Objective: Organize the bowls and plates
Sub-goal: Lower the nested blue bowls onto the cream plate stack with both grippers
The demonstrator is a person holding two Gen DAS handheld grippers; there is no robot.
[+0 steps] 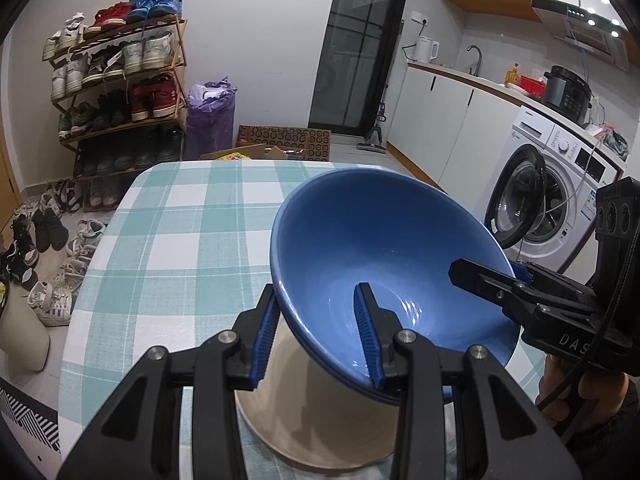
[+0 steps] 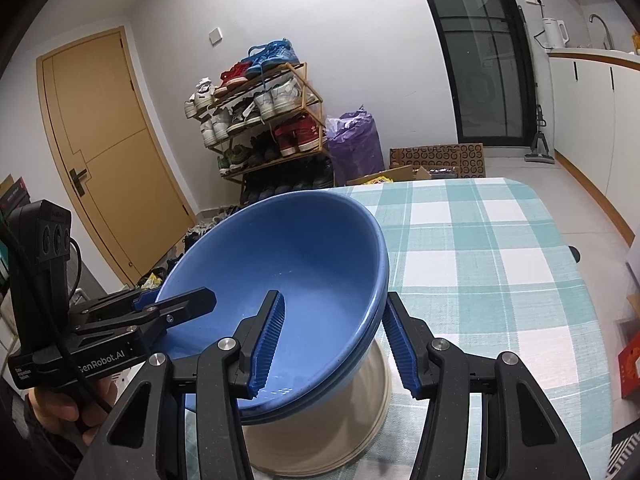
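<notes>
The rectangular table under a teal-and-white checked cloth (image 1: 180, 240) fills the middle of the left wrist view and runs toward 12 o'clock, where a wooden shoe rack packed with sneakers (image 1: 120, 80) stands at 10 o'clock against the wall and a white front-loading washing machine with its door ajar (image 1: 560, 200) sits at 3 o'clock. On the cloth near the lower centre stands a cream ceramic bowl turned rim-down (image 1: 320, 420), and over it hangs a deep glossy blue ceramic bowl (image 1: 384, 248), tilted so its opening faces the cameras; a second blue rim edge shows just beneath its lip in the right wrist view, so it may be two nested bowls, though I cannot tell for sure. The blue bowl appears close above the cream one; whether they touch is hidden. The left gripper (image 1: 318, 336), black with ribbed blue pads, straddles the bowl's wall at 6 o'clock, one finger inside and one outside, grasping it. The right gripper (image 2: 334, 344) clasps the opposite side of the rim the same way, and it shows in the left view at 4 o'clock, its top finger lying inside the bowl
</notes>
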